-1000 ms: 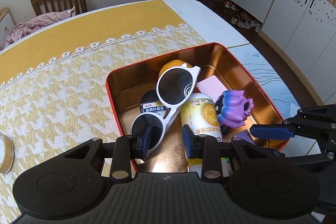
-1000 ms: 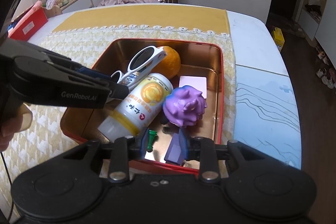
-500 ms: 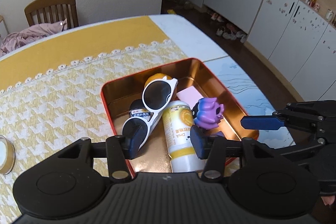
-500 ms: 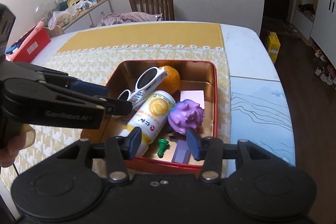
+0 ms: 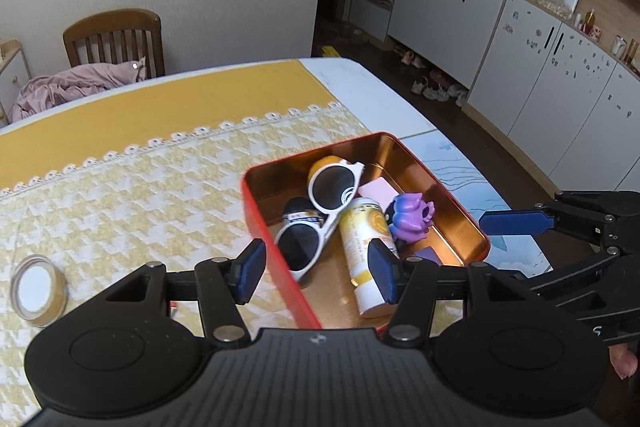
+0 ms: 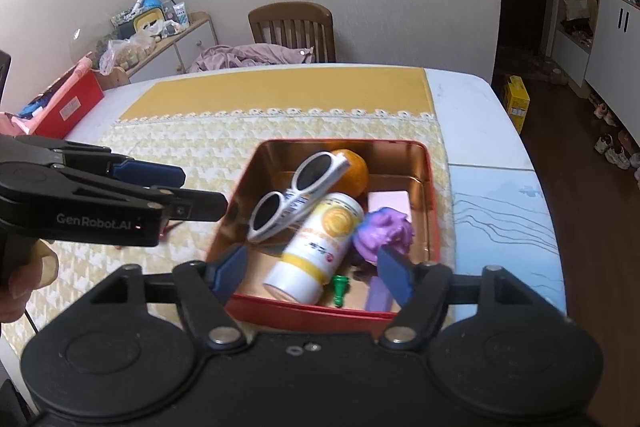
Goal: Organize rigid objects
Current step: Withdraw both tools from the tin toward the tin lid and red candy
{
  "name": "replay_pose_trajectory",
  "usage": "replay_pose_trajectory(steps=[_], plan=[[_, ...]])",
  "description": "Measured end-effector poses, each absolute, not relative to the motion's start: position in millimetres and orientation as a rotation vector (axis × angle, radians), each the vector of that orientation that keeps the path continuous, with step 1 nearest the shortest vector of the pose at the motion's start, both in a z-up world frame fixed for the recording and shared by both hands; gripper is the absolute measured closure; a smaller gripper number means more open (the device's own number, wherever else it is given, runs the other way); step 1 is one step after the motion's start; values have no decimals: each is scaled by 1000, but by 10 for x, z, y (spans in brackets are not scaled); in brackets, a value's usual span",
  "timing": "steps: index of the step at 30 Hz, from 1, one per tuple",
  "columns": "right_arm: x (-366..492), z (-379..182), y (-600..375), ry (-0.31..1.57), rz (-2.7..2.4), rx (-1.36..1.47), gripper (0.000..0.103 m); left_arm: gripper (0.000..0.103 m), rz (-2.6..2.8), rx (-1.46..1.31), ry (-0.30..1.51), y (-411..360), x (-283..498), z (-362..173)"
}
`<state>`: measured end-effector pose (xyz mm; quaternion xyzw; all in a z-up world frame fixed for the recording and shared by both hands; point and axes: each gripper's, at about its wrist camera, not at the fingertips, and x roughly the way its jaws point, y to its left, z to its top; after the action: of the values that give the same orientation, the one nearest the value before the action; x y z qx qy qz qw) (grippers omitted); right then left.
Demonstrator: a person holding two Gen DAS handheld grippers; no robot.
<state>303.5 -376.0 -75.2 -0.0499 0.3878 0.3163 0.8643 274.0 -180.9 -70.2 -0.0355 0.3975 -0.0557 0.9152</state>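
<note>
My left gripper and right gripper have just been opening, nothing between them, above the red tin. I lift straight, bumping nothing inside.

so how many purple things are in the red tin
2. A purple toy figure sits by the right wall, beside the yellow bottle. A flat purple block lies at the near edge of the red tin, next to the green piece. More may be hidden underneath.
</note>
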Motion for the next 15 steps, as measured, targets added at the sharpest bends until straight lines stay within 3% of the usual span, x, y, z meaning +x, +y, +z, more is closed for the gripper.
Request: replay_pose_trajectory(steps=[4, 15], plan=[[2938, -683, -3637, 794, 658, -107, 23, 36, -104, -68, 782, -1642, 2607, -640], [2634, -545, -3218, 739, 659, -64, 5, 26, -42, -88, 726, -978, 2231, -540]])
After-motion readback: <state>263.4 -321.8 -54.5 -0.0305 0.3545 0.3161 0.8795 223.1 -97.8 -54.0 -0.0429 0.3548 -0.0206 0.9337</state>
